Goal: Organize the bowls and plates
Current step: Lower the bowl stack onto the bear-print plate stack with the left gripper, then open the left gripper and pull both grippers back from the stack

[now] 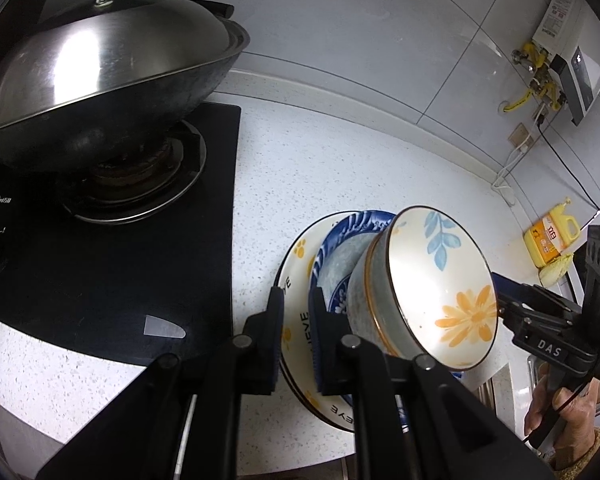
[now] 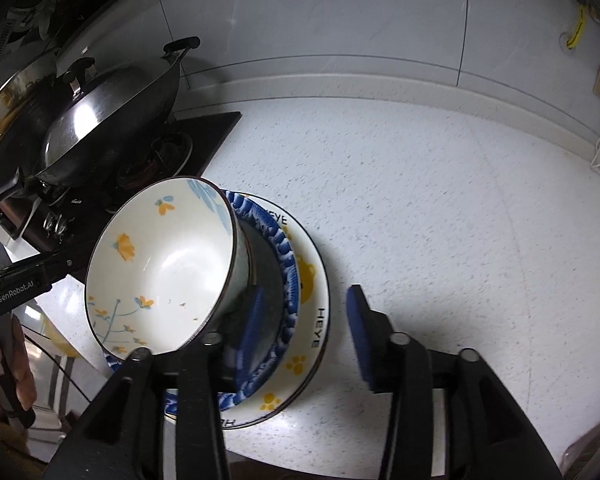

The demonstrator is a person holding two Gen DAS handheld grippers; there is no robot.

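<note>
A white floral bowl stands in a blue-rimmed plate, which lies on a white "HEYE" plate on the speckled counter. My left gripper hangs over the near rim of the white plate, its jaws narrowly apart with the rim showing between them. My right gripper is open beside the stack, its left finger against the blue plate below the bowl. It also shows in the left wrist view at the bowl's right.
A black gas hob with a lidded wok lies left of the stack. A yellow detergent bottle stands at the right by the wall. White counter stretches right of the plates.
</note>
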